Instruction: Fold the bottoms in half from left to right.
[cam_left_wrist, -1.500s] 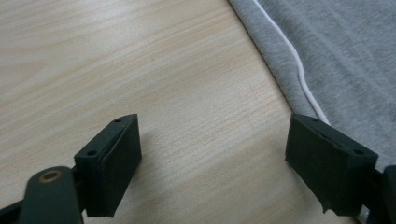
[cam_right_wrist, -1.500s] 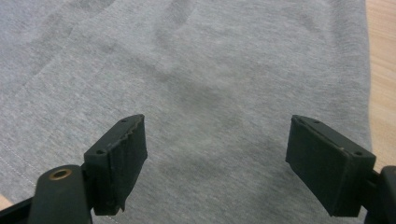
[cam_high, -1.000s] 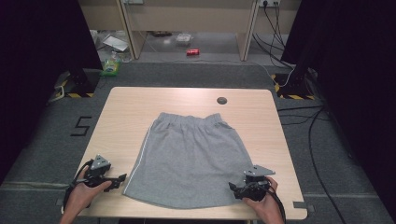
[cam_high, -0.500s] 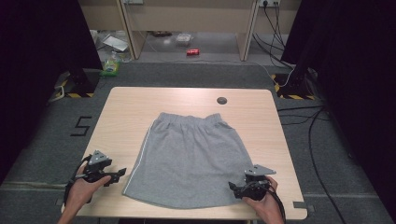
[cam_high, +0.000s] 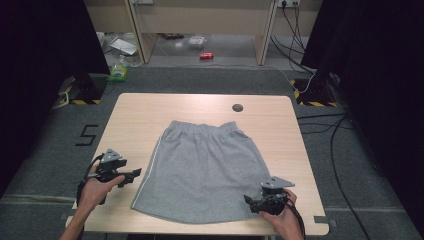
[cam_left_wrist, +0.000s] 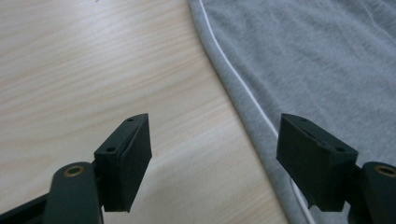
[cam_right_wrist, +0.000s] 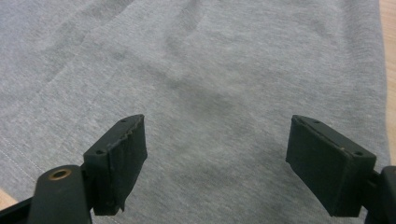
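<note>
High view: grey shorts (cam_high: 200, 170) are laid flat on the middle of a light wooden table (cam_high: 140, 112), waistband toward the far edge and hem toward the person. The waistband is gathered, and a thin white stripe is seen running down the garment's left side. A small dark round disc (cam_high: 237, 107) is set into the tabletop beyond the waistband. The left gripper (cam_high: 131, 175) is held just beside the shorts' left edge, near the hem corner; the right gripper (cam_high: 251, 201) is held over the hem's right corner. A red can (cam_high: 206, 55) is seen on the floor beyond the table.

Left gripper view: the jaws are spread wide and nothing is held between them. Bare wood is seen under the left jaw, and the stripe-trimmed edge of the shorts (cam_left_wrist: 303, 70) passes beside the right jaw.

Right gripper view: the jaws are likewise spread wide and empty, above smooth, faintly creased grey fabric (cam_right_wrist: 210, 79). Table wood is seen at the right margin.
</note>
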